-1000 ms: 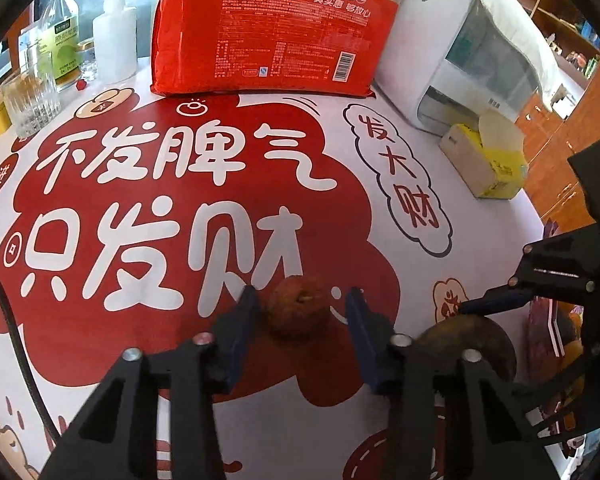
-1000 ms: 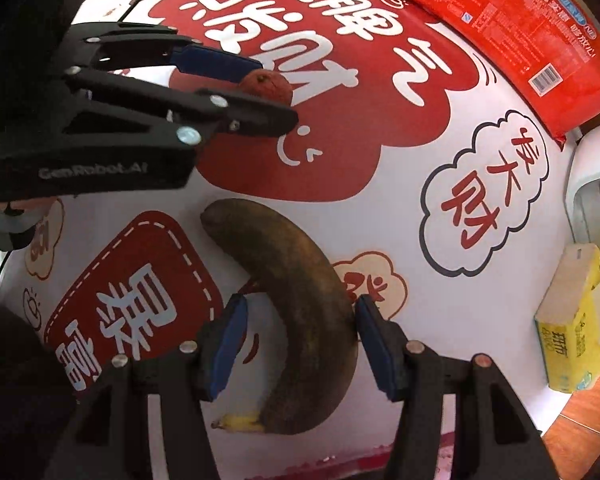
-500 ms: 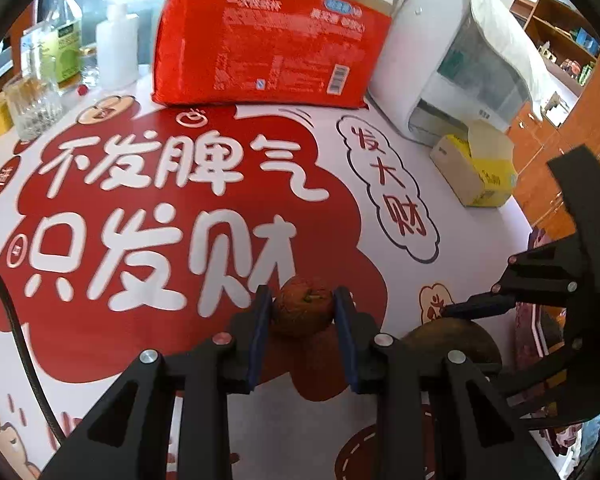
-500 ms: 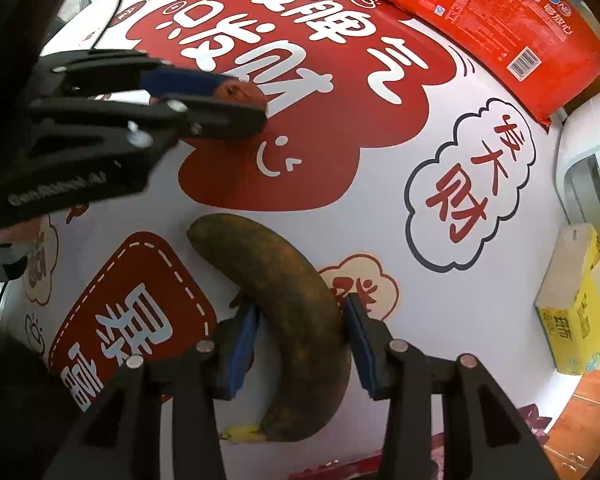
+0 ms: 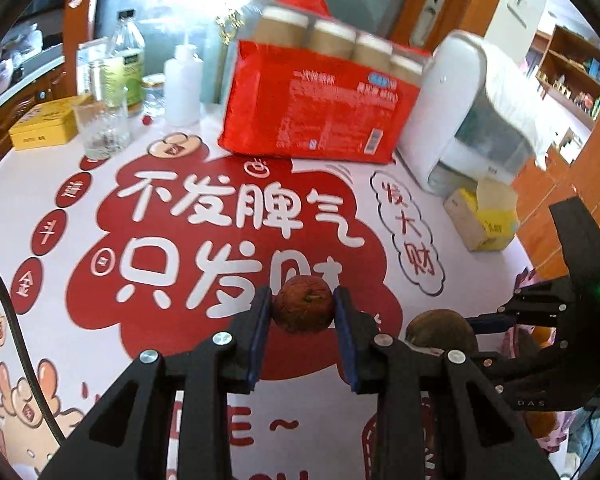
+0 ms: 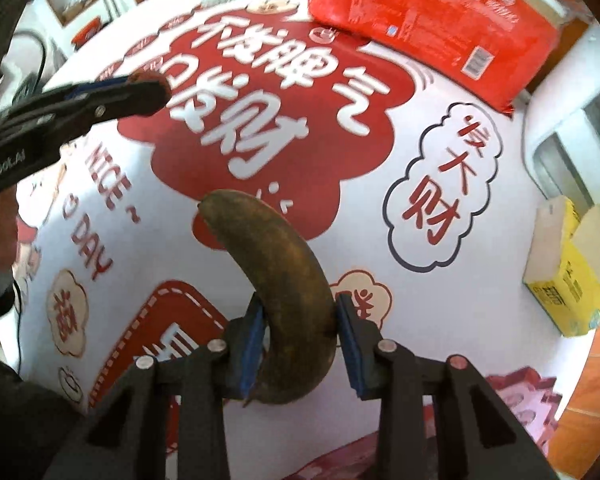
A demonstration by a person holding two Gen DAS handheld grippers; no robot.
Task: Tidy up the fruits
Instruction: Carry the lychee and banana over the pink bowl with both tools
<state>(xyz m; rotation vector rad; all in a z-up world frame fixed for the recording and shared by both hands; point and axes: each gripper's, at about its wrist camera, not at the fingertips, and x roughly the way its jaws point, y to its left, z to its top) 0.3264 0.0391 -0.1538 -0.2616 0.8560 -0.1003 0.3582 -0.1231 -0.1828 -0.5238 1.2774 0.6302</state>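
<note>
Left wrist view: the left gripper (image 5: pixel 303 312) is clamped on a small reddish-brown fruit (image 5: pixel 303 309), its blue pads pressed to both sides. A second ago the jaws stood apart around the fruit as it sat on the red-and-white tablecloth (image 5: pixel 52 184); now the fruit is raised clear of the cloth, and more of the room behind the red cup package (image 5: pixel 320 108) and the white dispenser (image 5: pixel 476 108) shows. The banana's dark tip (image 5: pixel 440 328) appears at right, beside the right gripper's fingers (image 5: pixel 496 322).

Right wrist view: the right gripper (image 6: pixel 300 324) is closed on the browned banana (image 6: pixel 284 280), which a second ago lay flat between open jaws and now hangs lifted above the cloth (image 6: pixel 380 312). The left gripper (image 6: pixel 148 86) appears at upper left with its fruit (image 6: pixel 146 77). A yellow tissue box (image 6: pixel 568 280) sits at right.
</note>
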